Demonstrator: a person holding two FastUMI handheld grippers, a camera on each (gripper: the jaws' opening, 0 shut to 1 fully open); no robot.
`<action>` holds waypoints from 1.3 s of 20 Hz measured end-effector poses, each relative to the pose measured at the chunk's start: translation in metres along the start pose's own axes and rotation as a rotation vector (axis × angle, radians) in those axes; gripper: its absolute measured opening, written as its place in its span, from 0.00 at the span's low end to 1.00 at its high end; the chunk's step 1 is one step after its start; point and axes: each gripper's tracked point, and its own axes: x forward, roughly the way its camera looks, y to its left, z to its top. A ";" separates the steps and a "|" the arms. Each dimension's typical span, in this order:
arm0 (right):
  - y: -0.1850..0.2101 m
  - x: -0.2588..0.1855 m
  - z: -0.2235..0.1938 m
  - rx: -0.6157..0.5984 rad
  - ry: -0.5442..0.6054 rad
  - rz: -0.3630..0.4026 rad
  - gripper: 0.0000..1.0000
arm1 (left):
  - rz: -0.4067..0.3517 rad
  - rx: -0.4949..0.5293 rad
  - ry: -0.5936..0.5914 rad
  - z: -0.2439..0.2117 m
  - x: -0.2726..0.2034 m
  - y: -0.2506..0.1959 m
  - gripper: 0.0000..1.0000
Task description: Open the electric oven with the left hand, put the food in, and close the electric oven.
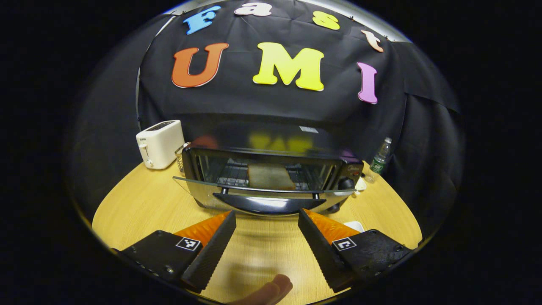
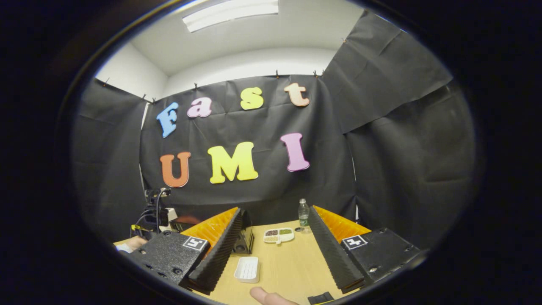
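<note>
Glossy black oven (image 1: pixel 271 178), glass door (image 1: pixel 262 191) part-open, toast (image 1: pixel 271 177) inside; ribbed left gripper (image 1: pixel 266 228) and right gripper (image 2: pixel 275 237) both spread apart

At frame centre of the left gripper view we see the electric oven (image 1: pixel 271 180) on the bench (image 1: pixel 139 203), food (image 1: pixel 271 177) inside it. A toaster (image 1: pixel 159 144) stands at its left and a bottle (image 1: pixel 380 160) at its right. In the right gripper view, a tray (image 2: pixel 247 269) lies below a divided dish (image 2: pixel 279 235).

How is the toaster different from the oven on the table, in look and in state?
The toaster is white and has slots on top; the oven is black and silver, wider, with a glass door hanging open in front. The toaster stands to the left of the oven. Both rest on the wooden table.
</note>
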 end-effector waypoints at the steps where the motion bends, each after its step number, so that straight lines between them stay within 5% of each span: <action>1: -0.001 0.000 -0.001 0.001 0.001 -0.002 0.94 | 0.006 -0.023 -0.006 0.002 0.004 0.003 0.97; 6: 0.003 -0.003 -0.001 -0.005 0.006 -0.005 1.00 | -0.022 -0.085 -0.063 0.006 -0.027 0.010 0.94; 10: 0.009 -0.012 0.000 -0.015 0.010 0.007 0.94 | -0.023 -0.082 -0.134 0.022 -0.071 0.020 0.93; 18: 0.027 -0.032 0.011 -0.058 0.006 0.025 0.94 | 0.002 0.031 -0.328 0.084 -0.191 0.023 0.93; 22: 0.044 -0.047 0.021 -0.053 -0.009 0.082 0.94 | 0.022 0.064 -0.386 0.093 -0.251 0.022 0.93; 26: 0.039 -0.054 0.028 -0.103 -0.032 0.054 0.94 | 0.064 0.105 -0.473 0.079 -0.307 0.021 0.93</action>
